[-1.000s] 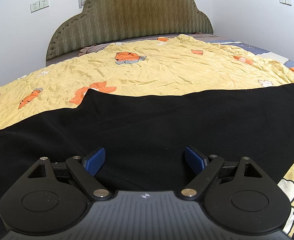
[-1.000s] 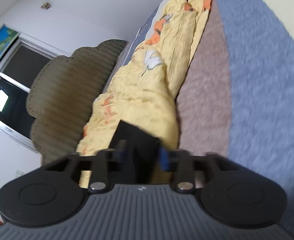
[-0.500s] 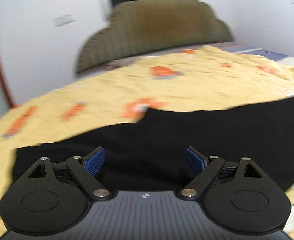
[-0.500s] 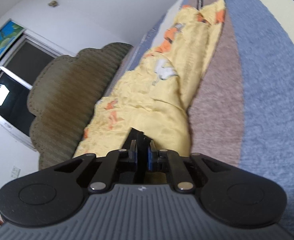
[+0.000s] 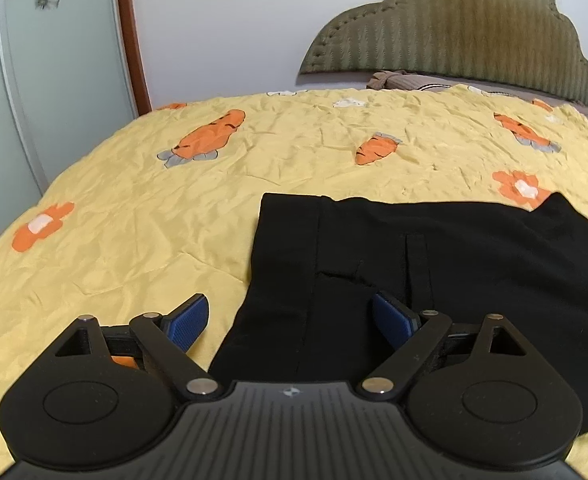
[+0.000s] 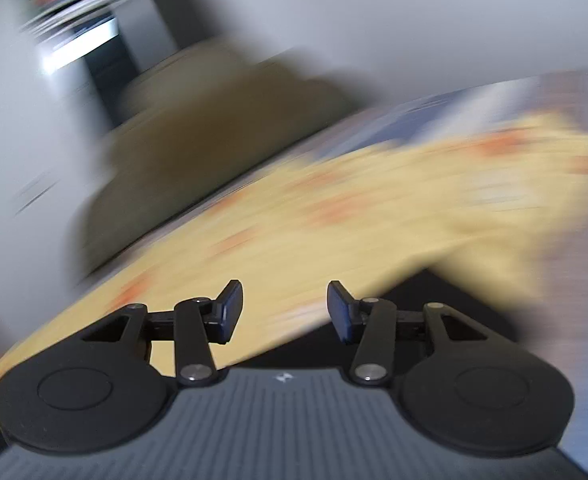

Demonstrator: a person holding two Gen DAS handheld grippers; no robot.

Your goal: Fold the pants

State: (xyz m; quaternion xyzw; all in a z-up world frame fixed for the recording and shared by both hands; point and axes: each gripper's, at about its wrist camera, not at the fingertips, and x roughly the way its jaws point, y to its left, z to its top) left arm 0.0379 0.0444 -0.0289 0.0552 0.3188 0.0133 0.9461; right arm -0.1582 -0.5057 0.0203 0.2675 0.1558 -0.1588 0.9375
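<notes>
Black pants (image 5: 433, 264) lay on the bed (image 5: 134, 220). The left gripper (image 5: 290, 316) gaped wide, empty, pants at 1 o'clock. The right gripper (image 6: 284, 310), jaws just opening, held nothing.

Left gripper (image 5: 290, 318) wide; right gripper (image 6: 285, 310) freshly parted, empty.

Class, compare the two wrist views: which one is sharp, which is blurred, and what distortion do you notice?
Left wrist view: sharp, black pants crisp, fisheye bending the bedspread into a curve. Right wrist view: heavy motion blur smearing the headboard, only the right gripper sharp.
</notes>
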